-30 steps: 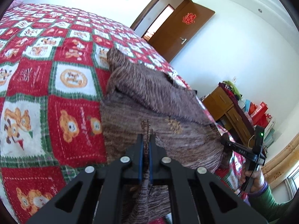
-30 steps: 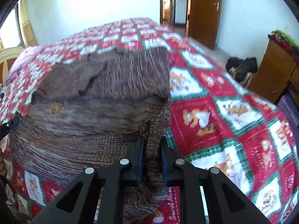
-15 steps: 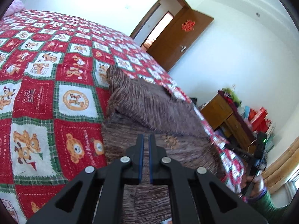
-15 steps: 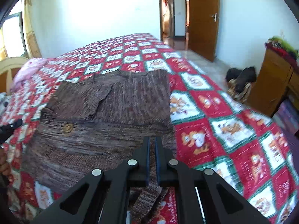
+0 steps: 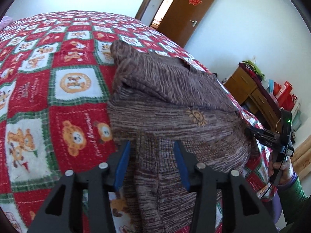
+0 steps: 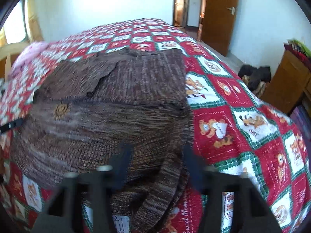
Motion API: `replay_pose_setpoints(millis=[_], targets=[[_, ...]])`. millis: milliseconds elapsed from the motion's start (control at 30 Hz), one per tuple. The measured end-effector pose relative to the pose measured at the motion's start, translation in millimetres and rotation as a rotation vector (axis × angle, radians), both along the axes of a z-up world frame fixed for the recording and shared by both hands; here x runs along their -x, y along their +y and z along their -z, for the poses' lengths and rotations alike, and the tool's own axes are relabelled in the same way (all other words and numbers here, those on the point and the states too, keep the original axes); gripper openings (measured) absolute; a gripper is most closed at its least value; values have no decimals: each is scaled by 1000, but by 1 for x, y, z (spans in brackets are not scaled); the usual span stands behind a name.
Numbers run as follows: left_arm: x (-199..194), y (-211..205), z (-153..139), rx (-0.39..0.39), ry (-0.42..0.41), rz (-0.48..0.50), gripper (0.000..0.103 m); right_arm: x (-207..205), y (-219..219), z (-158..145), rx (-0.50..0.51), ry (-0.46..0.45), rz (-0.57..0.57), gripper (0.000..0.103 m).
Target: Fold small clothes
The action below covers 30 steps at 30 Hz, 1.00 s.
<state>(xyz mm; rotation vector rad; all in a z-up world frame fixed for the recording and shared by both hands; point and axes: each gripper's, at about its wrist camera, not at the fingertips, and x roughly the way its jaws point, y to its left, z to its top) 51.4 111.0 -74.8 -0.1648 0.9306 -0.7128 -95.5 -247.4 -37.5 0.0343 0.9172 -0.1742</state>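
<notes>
A brown, streaky knitted sweater [image 5: 175, 104] lies partly folded on the red, white and green checked bedspread with teddy-bear squares [image 5: 58, 101], its upper half laid back over the lower, a small orange flower motif [image 5: 197, 116] showing on the front and its near edge hanging over the side of the bed. The left gripper [image 5: 152, 151], black with blue pads, has just been opening its jaws; they stand apart on either side of a ridge of the knit, and the pads do not press it. The right gripper [image 6: 157, 159], blurred in its own view, has likewise just been opening, its fingers spread wide of the sweater's near corner, where a fold of cloth droops between them, let go. From the left view a hand [image 5: 281, 169] in a green sleeve holds that right gripper at the sweater's far edge. Beyond the bed stand a brown wooden door [image 5: 186, 13] with a red ornament, a wooden cabinet [image 5: 250, 95] and red bags.
</notes>
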Motion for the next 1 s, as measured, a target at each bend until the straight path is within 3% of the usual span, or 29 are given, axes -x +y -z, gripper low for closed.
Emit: replay_pose_setpoints(millis=[33,200,467,633,700,733,767,800,933,1000], targets=[[0,-2,2,1,2,6,48,0,5,0,25,6,-19,21],[6,-6,2,7,-16,35,48,6,21,1,9,5,-117,21],[4,-2,5,73,32,49,47,5,-13,16,-207,14,-32,21],[2,3,7,109,62,42,47,2,-11,14,-190,16,-28,22],[4,0,6,86,48,49,47,3,-11,9,-169,-6,-22,26],[5,-3,6,77,43,49,47,2,-12,6,-159,-23,-19,36],[5,-4,6,72,38,50,47,1,-13,5,-149,-30,-12,54],[5,-5,6,67,35,50,47,-1,-14,3,-131,-36,0,61],[4,-6,7,69,36,45,47,-12,-17,3,-118,-37,-21,63],[5,-6,7,57,30,45,40,-21,-13,13,-91,22,-40,63]])
